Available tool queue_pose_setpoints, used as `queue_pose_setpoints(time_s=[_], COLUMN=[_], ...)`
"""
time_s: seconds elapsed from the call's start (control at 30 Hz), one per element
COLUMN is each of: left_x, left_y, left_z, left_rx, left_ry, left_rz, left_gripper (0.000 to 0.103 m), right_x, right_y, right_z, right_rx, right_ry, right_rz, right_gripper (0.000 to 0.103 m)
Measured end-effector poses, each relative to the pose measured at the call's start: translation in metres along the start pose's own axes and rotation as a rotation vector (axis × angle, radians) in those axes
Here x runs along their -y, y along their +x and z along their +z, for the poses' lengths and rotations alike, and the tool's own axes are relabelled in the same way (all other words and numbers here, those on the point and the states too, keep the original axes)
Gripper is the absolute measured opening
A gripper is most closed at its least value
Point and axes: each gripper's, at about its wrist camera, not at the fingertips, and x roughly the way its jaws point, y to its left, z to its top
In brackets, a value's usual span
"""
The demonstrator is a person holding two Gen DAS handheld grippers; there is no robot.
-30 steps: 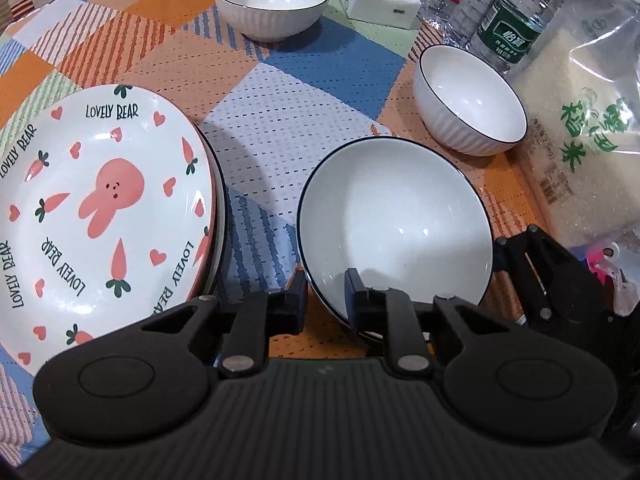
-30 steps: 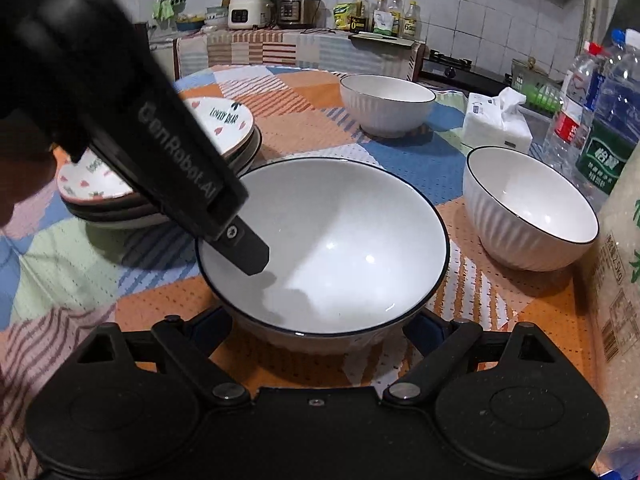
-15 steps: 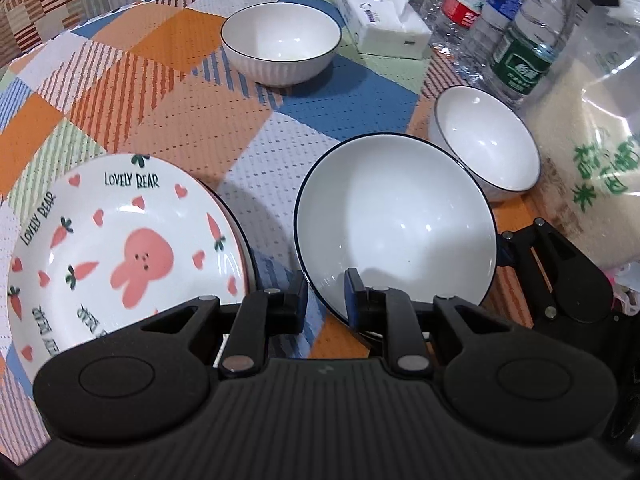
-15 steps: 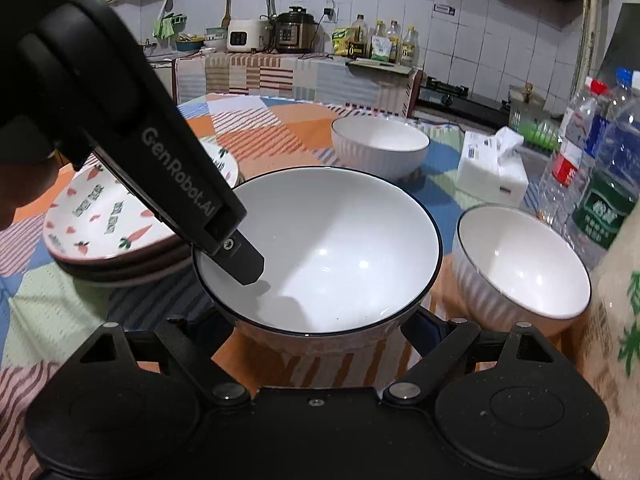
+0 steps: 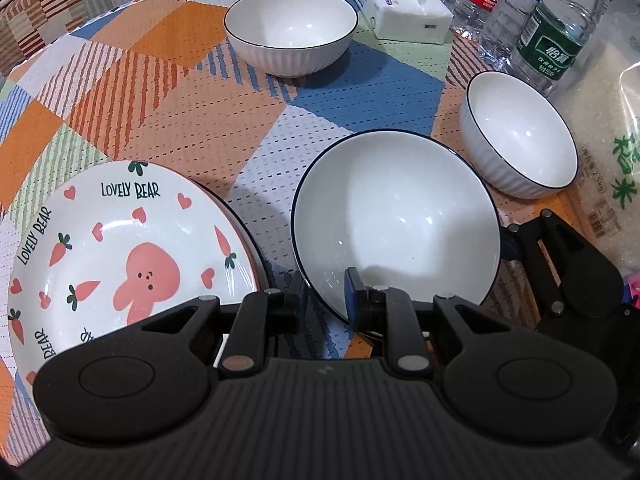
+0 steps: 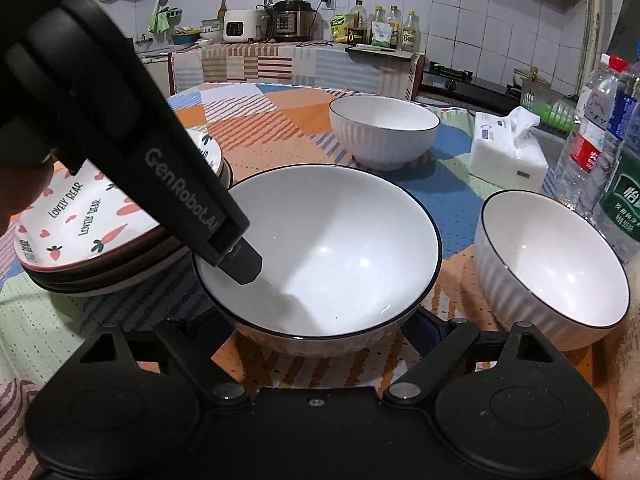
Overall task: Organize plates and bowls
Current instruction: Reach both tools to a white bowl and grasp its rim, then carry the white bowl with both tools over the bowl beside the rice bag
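Note:
A large white bowl with a dark rim (image 5: 396,216) (image 6: 320,252) is lifted off the patchwork tablecloth. My left gripper (image 5: 326,298) is shut on its near left rim, one finger inside, one outside. My right gripper (image 6: 320,332) cradles the bowl's base from the right side; its fingers are spread wide around it. Two smaller ribbed white bowls stand on the table: one at the right (image 5: 520,136) (image 6: 552,264), one at the far side (image 5: 290,30) (image 6: 384,132). A stack of plates topped by a "Lovely Bear" rabbit plate (image 5: 120,256) (image 6: 92,224) sits at the left.
A tissue pack (image 5: 400,4) (image 6: 508,152) lies at the back. Water bottles (image 5: 556,36) (image 6: 600,148) and a bag of rice (image 5: 600,144) crowd the right edge. A kitchen counter with appliances (image 6: 288,20) lies beyond the table.
Both grippers have risen with the large bowl, which now hangs higher above the tablecloth. The other bowls and the plate stack have not moved.

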Motion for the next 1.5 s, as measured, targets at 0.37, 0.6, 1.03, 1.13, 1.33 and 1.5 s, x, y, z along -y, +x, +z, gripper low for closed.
queue_pose_setpoints(time_s=[0.37,0.6,1.03,1.13,1.33,1.5], left_x=[0.000,-0.001,0.052,0.064,0.083,0.087], left_y=[-0.008,-0.033,-0.011,0.001,0.036,0.054], left_z=[0.003,0.014,0.074,0.085,0.098,0.098], left_rx=[0.002,0.041,0.131,0.136,0.075,0.049], left_ry=[0.022,0.035,0.072,0.098,0.130,0.131], left_rz=[0.021,0.004,-0.131,-0.157,-0.146,-0.146], left_gripper=[0.022,0.027,0.041,0.046,0.047,0.043], right_x=[0.002,0.026,0.068,0.069,0.071,0.078], right_y=[-0.022,-0.067,-0.046,-0.033,-0.017,-0.014], right_z=[-0.008,-0.020,-0.037,-0.032,-0.023,-0.026], right_rx=[-0.050,-0.015,0.074,0.093,0.112,0.146], right_ry=[0.016,0.123,0.674,0.645,0.579,0.622], right_rz=[-0.020,-0.081,-0.290,-0.323,-0.349,-0.330], right_gripper=[0.092,0.092,0.088,0.087,0.086,0.086])
